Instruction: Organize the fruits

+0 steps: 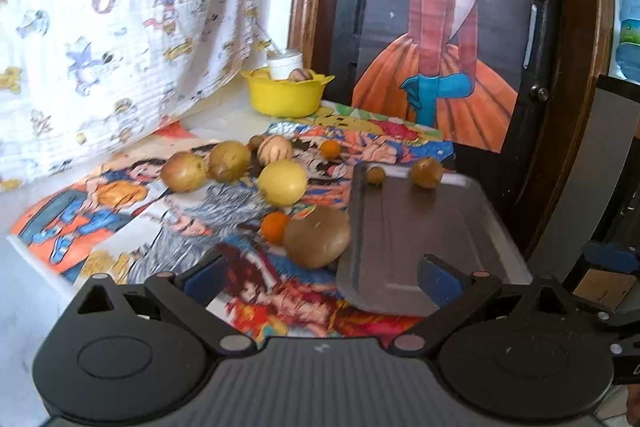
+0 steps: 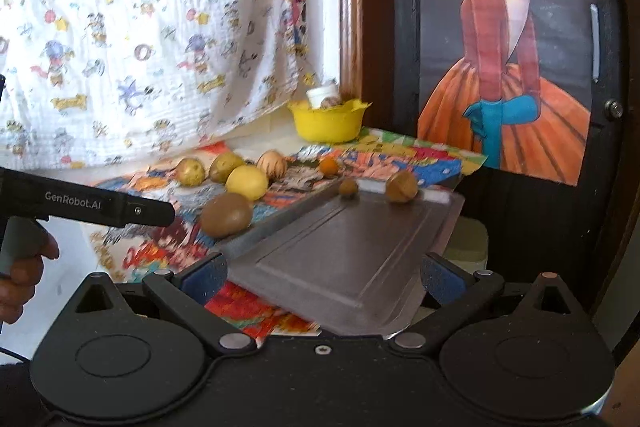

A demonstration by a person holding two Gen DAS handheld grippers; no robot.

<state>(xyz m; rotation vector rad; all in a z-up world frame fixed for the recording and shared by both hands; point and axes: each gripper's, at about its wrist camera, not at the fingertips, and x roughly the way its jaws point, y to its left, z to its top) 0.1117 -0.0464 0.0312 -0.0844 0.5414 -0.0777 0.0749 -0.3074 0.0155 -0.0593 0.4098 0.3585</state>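
Left claw point(image 1: 324, 273) gapes empty just short of the brown fruit point(image 1: 317, 235).

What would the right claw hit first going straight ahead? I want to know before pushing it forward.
Probably the tray: the open right claw points over its bare near end. Farther along sit two small fruits at its far edge. Height above the tray is unclear, so it might pass over.

Two small brown fruits point(image 1: 427, 172) sit at the grey tray's point(image 1: 420, 227) far edge. Just left of the tray lies a big brown fruit point(image 1: 317, 242) touching a small orange one point(image 1: 275, 225). Farther left a yellow fruit point(image 1: 282, 183), two yellowish ones point(image 1: 184, 172) and a striped one point(image 1: 274, 149) cluster on the mat.
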